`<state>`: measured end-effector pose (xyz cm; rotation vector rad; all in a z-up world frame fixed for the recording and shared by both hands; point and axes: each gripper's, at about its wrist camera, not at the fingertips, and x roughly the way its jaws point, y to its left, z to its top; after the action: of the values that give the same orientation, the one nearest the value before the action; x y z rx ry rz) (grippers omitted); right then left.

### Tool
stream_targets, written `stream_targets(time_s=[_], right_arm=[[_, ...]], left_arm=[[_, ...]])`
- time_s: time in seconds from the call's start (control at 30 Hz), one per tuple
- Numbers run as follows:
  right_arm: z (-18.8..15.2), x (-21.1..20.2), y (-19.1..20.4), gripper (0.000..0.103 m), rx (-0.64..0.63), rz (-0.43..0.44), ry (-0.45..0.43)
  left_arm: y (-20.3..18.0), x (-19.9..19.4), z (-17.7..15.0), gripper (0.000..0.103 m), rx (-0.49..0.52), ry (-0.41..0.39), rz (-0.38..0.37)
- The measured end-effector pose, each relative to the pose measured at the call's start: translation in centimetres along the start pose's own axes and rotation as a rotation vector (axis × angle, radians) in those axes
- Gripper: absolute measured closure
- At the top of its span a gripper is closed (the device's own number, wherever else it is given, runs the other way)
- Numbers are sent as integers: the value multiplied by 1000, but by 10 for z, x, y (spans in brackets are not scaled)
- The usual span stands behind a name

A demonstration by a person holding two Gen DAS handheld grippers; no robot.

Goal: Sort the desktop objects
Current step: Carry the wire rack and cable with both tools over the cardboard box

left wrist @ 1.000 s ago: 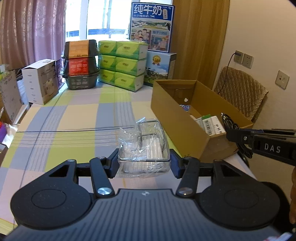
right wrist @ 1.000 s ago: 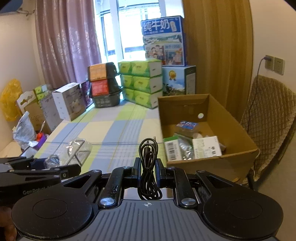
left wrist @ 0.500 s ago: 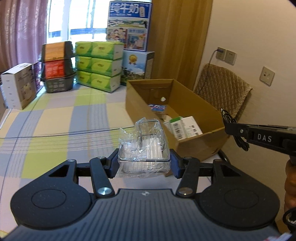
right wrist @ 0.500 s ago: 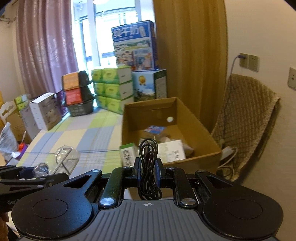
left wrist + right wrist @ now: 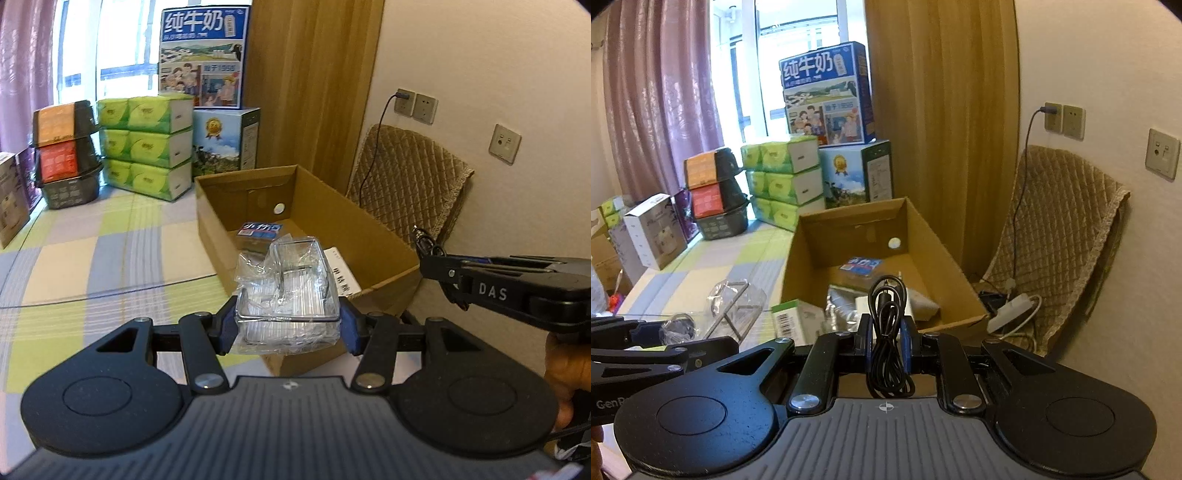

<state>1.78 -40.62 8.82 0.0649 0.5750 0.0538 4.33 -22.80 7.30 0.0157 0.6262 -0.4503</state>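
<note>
Writing: we read "DAS" on the right gripper (image 5: 428, 254) as the left wrist view shows it, "Gen" on the left gripper's side, and 纯牛奶 on the blue milk carton (image 5: 202, 55).
Left gripper (image 5: 288, 325): we see it clamped on a clear plastic-wrapped wire rack (image 5: 286, 291), held over the near corner of the cardboard box (image 5: 373, 240).
Right gripper (image 5: 886, 341): we see it closed tight on a coiled black cable (image 5: 888, 332), just before the box's near edge.
Room: the box lies open-topped, its far half mostly bare; the checked tablecloth (image 5: 92, 266) is free to the left.
</note>
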Motion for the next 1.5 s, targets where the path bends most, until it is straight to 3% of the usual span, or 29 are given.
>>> stream_targets(time_s=[0.97,1.5], right_arm=[[45,59,-25,91,-79,2,11],[57,85,-30,91,-72,18,33]], left_arm=[[-16,59,50,54,-20,-11,-7],[-11,90,61,54,-37,15,-7]])
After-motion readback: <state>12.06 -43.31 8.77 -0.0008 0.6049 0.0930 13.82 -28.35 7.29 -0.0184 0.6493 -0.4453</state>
